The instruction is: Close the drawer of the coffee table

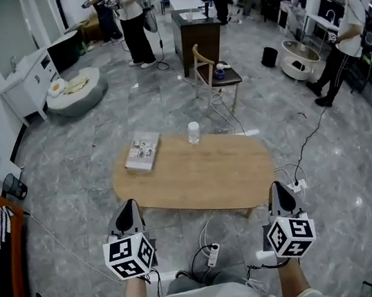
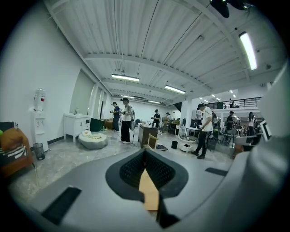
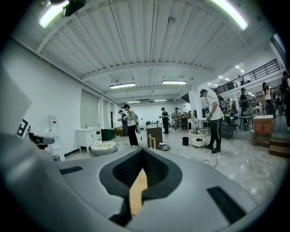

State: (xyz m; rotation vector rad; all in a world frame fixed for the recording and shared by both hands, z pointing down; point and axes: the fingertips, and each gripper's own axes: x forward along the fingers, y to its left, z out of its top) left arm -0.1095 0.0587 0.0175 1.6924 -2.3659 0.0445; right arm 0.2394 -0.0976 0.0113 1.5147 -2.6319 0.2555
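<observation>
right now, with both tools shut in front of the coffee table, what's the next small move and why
Probably lower the left tool and right tool below the table's near edge, then ease them forward. Both are shut and hold nothing, close to that edge. No drawer shows from above, so its front likely sits under the top on this side.

Book [image 1: 143, 151] left, bottle [image 1: 193, 132] right, on coffee table [image 1: 197, 177].
</observation>
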